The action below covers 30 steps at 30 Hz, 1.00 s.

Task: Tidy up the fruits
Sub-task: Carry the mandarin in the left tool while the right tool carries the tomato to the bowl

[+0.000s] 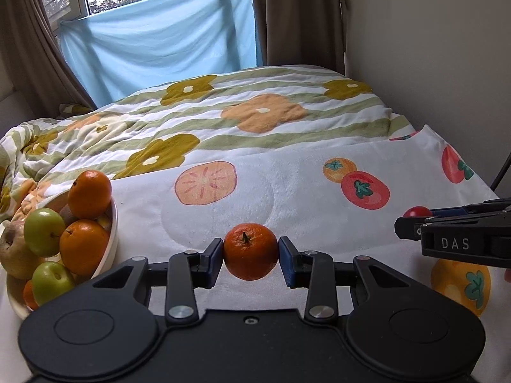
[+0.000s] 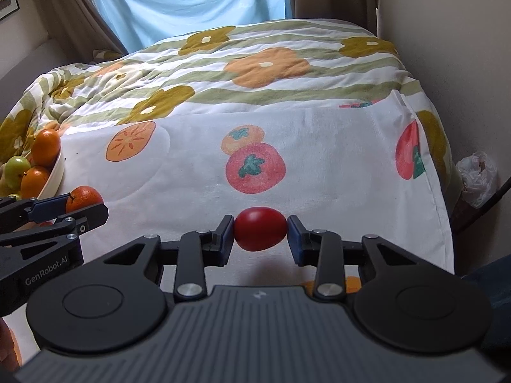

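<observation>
Left gripper (image 1: 250,255) is clamped on a mandarin (image 1: 250,251), blue pads pressing both its sides, held above the fruit-printed cloth (image 1: 319,223). To its left sits a white bowl (image 1: 110,245) heaped with oranges (image 1: 90,194) and green apples (image 1: 44,231) — the right gripper (image 1: 412,223) reaches in from the right edge, carrying a red fruit (image 1: 416,211).

Seen from the right wrist, the right gripper (image 2: 261,233) is closed on the red fruit (image 2: 260,229) — smooth, oval, lifted over the same cloth (image 2: 335,175). At the left edge, the left gripper (image 2: 76,206) grips the mandarin (image 2: 83,198), with the bowl (image 2: 56,172) just beyond it. A floral quilt (image 2: 255,73) lies behind the cloth.
</observation>
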Each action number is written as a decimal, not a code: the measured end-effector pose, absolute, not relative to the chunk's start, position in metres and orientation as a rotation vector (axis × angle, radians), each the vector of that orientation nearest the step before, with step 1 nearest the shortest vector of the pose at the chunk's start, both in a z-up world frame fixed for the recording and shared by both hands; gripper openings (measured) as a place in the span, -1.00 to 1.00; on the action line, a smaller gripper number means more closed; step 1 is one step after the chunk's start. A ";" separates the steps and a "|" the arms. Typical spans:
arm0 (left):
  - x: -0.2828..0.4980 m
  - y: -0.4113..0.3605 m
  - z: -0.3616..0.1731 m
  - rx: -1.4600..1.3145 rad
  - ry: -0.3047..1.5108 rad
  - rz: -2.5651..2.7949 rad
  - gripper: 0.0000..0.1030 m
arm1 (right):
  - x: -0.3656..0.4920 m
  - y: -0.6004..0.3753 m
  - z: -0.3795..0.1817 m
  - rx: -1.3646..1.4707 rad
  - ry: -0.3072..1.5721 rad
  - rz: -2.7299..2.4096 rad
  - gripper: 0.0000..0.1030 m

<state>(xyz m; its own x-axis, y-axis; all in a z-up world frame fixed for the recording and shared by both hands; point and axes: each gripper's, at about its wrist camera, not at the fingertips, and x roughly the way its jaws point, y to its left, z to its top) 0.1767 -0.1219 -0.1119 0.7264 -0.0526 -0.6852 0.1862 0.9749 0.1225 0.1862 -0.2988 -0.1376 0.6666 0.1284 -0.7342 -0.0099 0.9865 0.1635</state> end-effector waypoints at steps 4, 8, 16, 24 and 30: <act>0.162 -0.112 -0.094 0.149 0.733 -0.100 -0.20 | 0.181 -0.286 -0.118 0.137 0.825 0.117 -0.02; 0.146 -0.100 -0.073 0.117 0.712 -0.065 -0.20 | 0.177 -0.271 -0.097 0.123 0.800 0.161 -0.02; 0.123 -0.067 -0.039 0.090 0.677 0.027 -0.20 | 0.173 -0.231 -0.059 0.092 0.763 0.274 -0.02; 0.116 -0.007 -0.023 0.069 0.659 0.102 -0.20 | 0.175 -0.171 -0.039 0.056 0.745 0.354 -0.02; 0.124 0.043 -0.024 0.066 0.679 0.106 -0.20 | 0.178 -0.119 -0.035 0.045 0.752 0.361 -0.02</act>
